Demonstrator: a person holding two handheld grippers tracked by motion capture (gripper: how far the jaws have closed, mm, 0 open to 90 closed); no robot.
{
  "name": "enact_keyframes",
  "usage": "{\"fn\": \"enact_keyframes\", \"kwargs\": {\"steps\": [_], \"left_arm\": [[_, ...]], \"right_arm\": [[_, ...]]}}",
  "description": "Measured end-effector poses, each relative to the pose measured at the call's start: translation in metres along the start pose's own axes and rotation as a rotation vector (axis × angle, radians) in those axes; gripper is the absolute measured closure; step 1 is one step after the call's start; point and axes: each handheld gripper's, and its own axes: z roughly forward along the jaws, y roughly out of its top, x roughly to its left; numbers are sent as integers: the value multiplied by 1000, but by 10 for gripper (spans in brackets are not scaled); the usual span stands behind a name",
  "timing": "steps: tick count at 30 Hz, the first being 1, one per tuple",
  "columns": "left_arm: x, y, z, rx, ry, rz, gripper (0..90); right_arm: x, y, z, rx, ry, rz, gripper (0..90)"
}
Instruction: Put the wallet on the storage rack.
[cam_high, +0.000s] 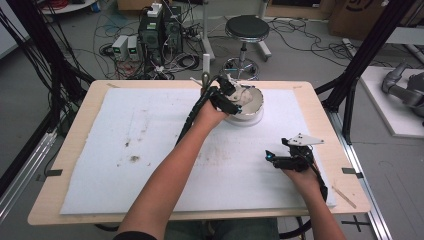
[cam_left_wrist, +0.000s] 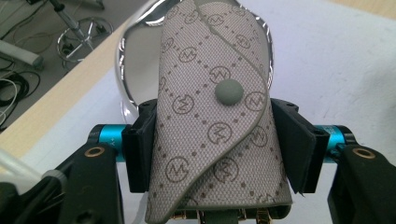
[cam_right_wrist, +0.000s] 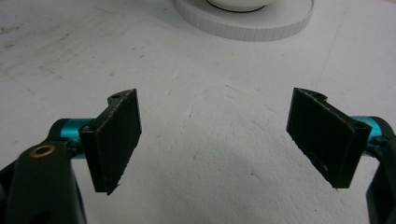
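Note:
My left gripper (cam_left_wrist: 215, 140) is shut on a beige patterned pouch (cam_left_wrist: 212, 116) with a round grey snap; both pads press its sides. In the high view that gripper (cam_high: 227, 97) holds the pouch (cam_high: 241, 94) over a shiny metal bowl (cam_high: 257, 102) at the table's far middle. The bowl's rim (cam_left_wrist: 123, 60) curves behind the pouch in the left gripper view. My right gripper (cam_high: 272, 157) rests low over the white mat near the right front, open, with nothing between its pads (cam_right_wrist: 116, 140).
A white foam mat (cam_high: 150, 145) covers most of the wooden table (cam_high: 75, 150), with some dark smudges at its left. The bowl stands on a round white base (cam_right_wrist: 247, 23). Beyond the far edge are a stool (cam_high: 246, 30), cables and black frame posts.

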Motion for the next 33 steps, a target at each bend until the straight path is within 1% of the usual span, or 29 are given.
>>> {"fn": "enact_keyframes", "kwargs": {"steps": [5, 7, 10, 13, 14, 16, 19, 21, 23, 29, 32, 33], "left_arm": [[-2, 4, 18, 34, -6, 5, 379], [-2, 5, 23, 37, -10, 0, 379], [-1, 6, 31, 61, -7, -4, 378], [0, 8, 35, 57, -6, -4, 378], [0, 9, 36, 58, -5, 6, 377], [1, 10, 38, 56, -1, 5, 376], [3, 15, 40, 76, 6, 11, 374], [4, 18, 42, 73, 12, 12, 372], [5, 19, 44, 86, 18, 13, 371], [6, 19, 47, 71, 25, 8, 356], [5, 18, 48, 50, 36, 13, 333], [5, 19, 47, 37, 40, 21, 329]], "right_arm": [[-1, 0, 1, 1, 0, 1, 181], [-1, 0, 1, 2, 0, 1, 181], [-1, 0, 2, 4, 1, 5, 181], [-1, 0, 3, 8, 2, -1, 181], [0, 0, 4, 10, 1, -4, 181], [0, 0, 4, 14, 3, -7, 181], [0, 0, 5, 11, 1, -12, 181], [1, 0, 5, 15, 1, -10, 181], [1, 0, 5, 11, 1, -12, 181], [2, 0, 5, 14, 0, -6, 181], [1, 0, 5, 16, 0, -15, 181], [1, 0, 6, 19, -1, -15, 181]]}}
